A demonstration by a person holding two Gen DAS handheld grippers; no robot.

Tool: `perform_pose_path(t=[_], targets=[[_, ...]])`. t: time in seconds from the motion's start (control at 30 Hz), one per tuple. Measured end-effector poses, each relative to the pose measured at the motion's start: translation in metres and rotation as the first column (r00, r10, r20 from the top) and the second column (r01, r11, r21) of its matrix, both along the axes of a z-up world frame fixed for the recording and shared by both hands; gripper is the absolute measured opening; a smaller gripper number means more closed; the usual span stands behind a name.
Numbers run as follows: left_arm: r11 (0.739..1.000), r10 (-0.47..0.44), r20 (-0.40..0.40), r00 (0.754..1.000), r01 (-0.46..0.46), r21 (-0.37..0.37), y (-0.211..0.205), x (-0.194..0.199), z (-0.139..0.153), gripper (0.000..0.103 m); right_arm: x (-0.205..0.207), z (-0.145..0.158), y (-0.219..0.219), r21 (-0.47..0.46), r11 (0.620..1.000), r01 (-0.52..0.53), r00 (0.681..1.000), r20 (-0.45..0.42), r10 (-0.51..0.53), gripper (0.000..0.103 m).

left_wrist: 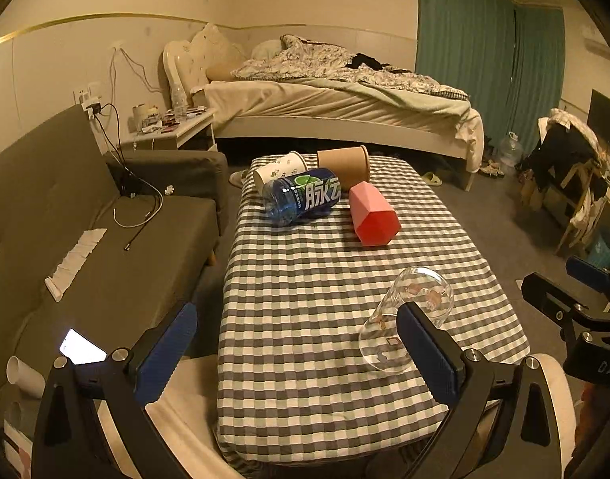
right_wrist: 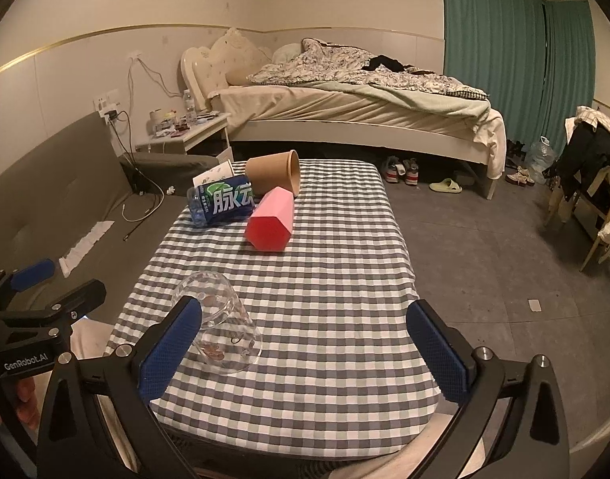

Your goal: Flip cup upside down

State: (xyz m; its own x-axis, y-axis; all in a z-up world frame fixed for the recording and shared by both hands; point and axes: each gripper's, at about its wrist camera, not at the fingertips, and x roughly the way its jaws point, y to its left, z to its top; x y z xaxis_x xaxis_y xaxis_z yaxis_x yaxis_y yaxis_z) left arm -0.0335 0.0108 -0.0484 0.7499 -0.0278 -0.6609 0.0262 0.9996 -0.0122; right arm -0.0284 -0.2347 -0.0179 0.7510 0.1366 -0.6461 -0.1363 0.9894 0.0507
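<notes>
A clear glass cup (left_wrist: 408,319) lies on its side on the checked tablecloth (left_wrist: 325,299), near the front. It also shows in the right wrist view (right_wrist: 221,327). A pink faceted cup (left_wrist: 373,215) lies on its side further back, also in the right wrist view (right_wrist: 271,219). A brown paper cup (left_wrist: 345,165) and a white printed paper cup (left_wrist: 279,171) lie on their sides at the far end. My left gripper (left_wrist: 301,351) is open above the front of the table, its right finger in front of the glass cup. My right gripper (right_wrist: 305,347) is open, its left finger in front of the glass cup.
A blue-labelled plastic bottle (left_wrist: 301,195) lies by the paper cups. A grey sofa (left_wrist: 85,219) with cables and a lit phone (left_wrist: 81,349) stands left of the table. A bed (left_wrist: 337,95) is behind, and a chair with clothes (left_wrist: 572,167) at the right.
</notes>
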Motion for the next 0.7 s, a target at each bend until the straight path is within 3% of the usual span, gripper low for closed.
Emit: perform_pose_path(t=[0.7], targets=[[1.000, 0.010, -0.002, 1.000, -0.010, -0.006, -0.0002, 0.0008, 0.0003, 0.103, -0.0039, 0.0007, 0.0033, -0.008, 1.000, -0.012, 1.000, 0.000, 0.012, 0.103]])
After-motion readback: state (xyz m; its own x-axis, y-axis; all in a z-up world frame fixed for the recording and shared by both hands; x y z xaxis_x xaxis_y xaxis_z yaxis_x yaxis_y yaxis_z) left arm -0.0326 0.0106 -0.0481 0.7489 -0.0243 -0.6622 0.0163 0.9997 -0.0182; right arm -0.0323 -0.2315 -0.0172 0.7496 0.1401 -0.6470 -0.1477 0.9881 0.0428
